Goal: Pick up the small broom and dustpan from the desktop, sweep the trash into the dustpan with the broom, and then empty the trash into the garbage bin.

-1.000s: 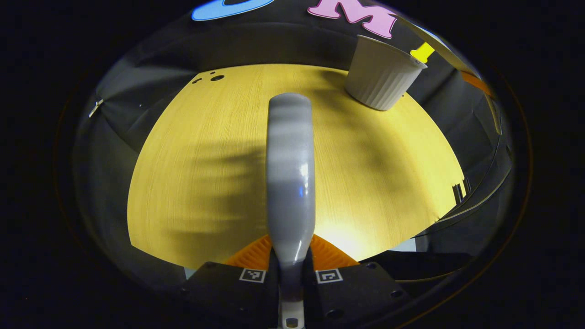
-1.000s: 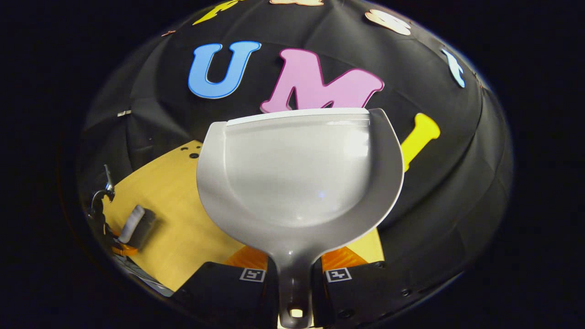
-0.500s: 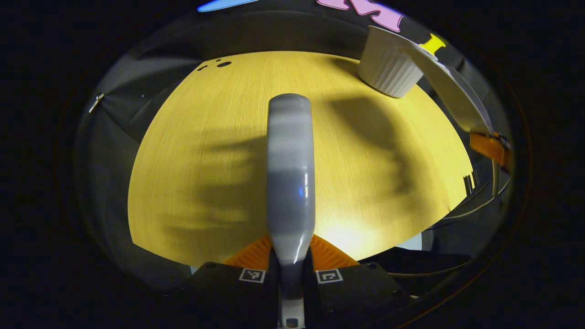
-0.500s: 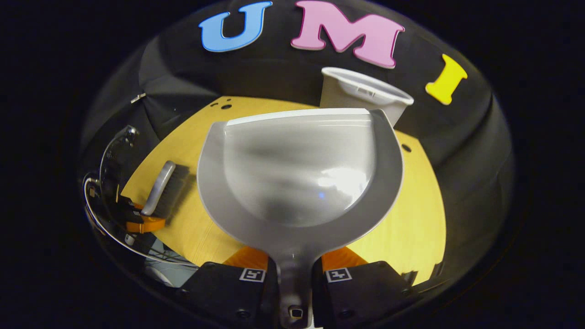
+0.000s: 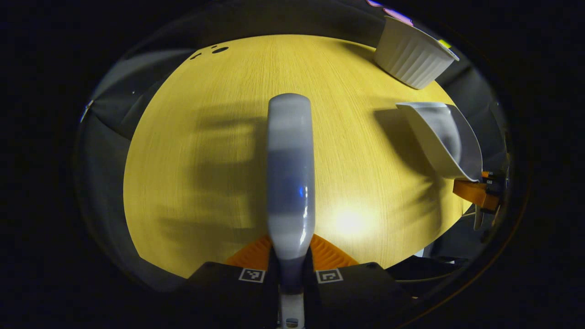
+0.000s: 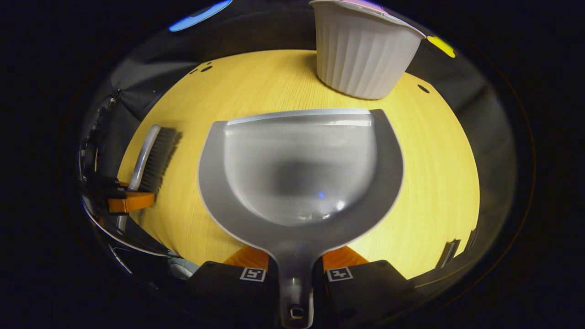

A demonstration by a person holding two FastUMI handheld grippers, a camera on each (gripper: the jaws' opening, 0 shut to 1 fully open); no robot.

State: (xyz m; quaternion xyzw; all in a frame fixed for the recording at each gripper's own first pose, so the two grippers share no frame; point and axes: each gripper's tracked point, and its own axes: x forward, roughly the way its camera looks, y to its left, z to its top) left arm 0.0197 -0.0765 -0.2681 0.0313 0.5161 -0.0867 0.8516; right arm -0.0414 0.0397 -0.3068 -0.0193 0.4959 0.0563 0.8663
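While dustpan sits empty, R hand-held gripper grasping it, L hand-held gripper clenched on broom

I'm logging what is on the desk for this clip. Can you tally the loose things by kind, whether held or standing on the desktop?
Broom: 1, held by the left gripper
Dustpan: 1, held by the right gripper
Garbage bin: 1, standing on the desktop
Total: 3

No legible text (markers unreadable)
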